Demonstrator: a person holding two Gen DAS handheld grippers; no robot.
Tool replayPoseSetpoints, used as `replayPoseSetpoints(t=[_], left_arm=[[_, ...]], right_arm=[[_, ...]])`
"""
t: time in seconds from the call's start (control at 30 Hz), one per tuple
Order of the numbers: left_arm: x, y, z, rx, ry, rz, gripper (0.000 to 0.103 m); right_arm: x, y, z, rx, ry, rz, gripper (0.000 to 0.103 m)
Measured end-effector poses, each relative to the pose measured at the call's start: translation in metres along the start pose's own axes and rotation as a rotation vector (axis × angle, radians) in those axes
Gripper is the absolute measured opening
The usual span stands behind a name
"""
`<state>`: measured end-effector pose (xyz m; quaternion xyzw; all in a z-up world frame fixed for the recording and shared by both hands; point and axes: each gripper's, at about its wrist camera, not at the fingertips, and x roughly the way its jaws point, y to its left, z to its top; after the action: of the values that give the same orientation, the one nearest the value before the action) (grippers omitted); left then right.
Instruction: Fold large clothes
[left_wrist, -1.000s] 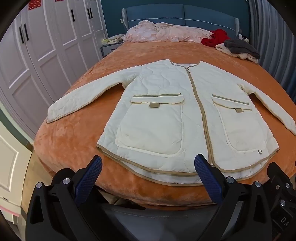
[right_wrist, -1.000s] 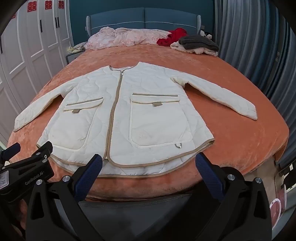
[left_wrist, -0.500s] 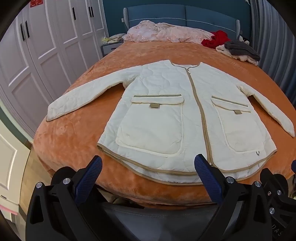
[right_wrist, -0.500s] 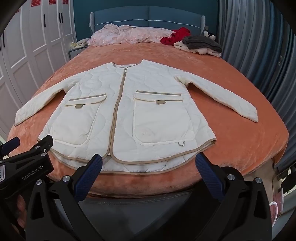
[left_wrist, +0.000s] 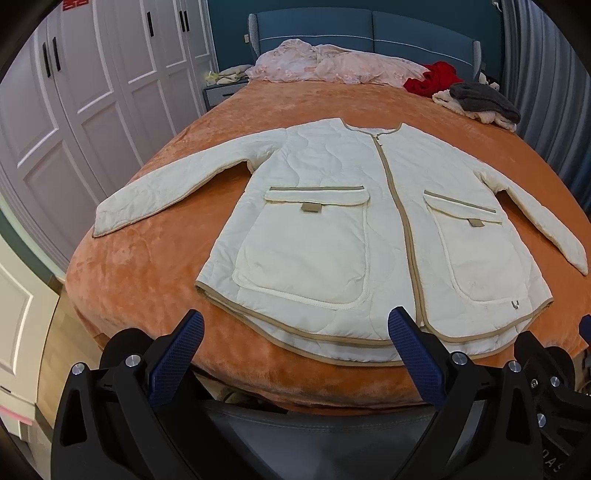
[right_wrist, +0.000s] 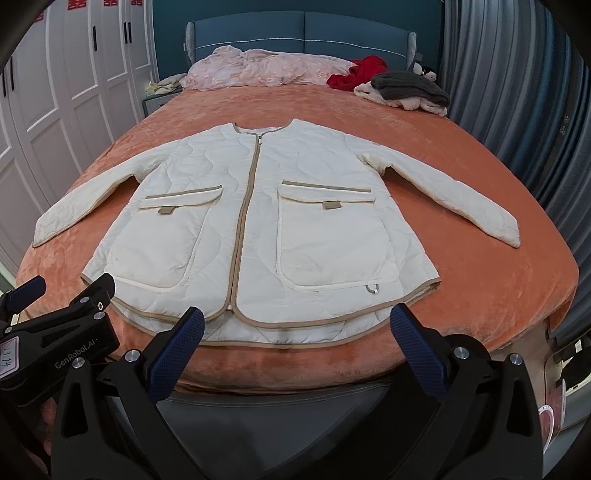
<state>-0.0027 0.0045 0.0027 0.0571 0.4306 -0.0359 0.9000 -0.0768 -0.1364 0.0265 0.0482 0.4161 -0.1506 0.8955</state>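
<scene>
Bedroom setup: orange plush bed (left_wrist: 155, 266) fills both views, foot edge nearest the cameras. Left gripper (left_wrist: 295, 343) and right gripper (right_wrist: 297, 341) both hang off the foot of the bed, fingers spread wide, nothing between them, no contact with fabric. Cream quilted jacket (right_wrist: 258, 221) lies face up and zipped, flat on the bed; hem (right_wrist: 266, 330) just beyond the fingers, close to the foot edge, collar pointing to the headboard. Two layers of hem visible, back panel showing below the front. Both sleeves out to the sides: left sleeve (left_wrist: 173, 192) with cuff near the bed's side edge, right sleeve (right_wrist: 443, 192) likewise. Risks, judged: a pinch at the hem may catch the front panel only, so the layers separate and the fold skews. Quilted fabric is thick and springy; a shallow bite could slip out mid-lift. Plush cover probably drags on the jacket, so pulling may bunch it rather than slide it. Hem near the edge: a tug toward the cameras could pull the jacket off the bed. Farther back, pink bedding (right_wrist: 266, 72), red garment (right_wrist: 364, 72) and grey-and-cream pile (right_wrist: 406, 90) sit by the blue headboard (right_wrist: 306, 33), well apart from the jacket. White wardrobe (left_wrist: 74, 110) along the left.
</scene>
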Motion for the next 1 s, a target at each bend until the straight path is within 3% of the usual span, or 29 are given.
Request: replayPoseSetpoints(t=[1.0], left_arm=[[0.0013,-0.0026,-0.0007,-0.001,0.009,-0.002,0.098]], right_arm=[[0.0022,0.0006,-0.0027,0.001,0.008,0.005,0.098]])
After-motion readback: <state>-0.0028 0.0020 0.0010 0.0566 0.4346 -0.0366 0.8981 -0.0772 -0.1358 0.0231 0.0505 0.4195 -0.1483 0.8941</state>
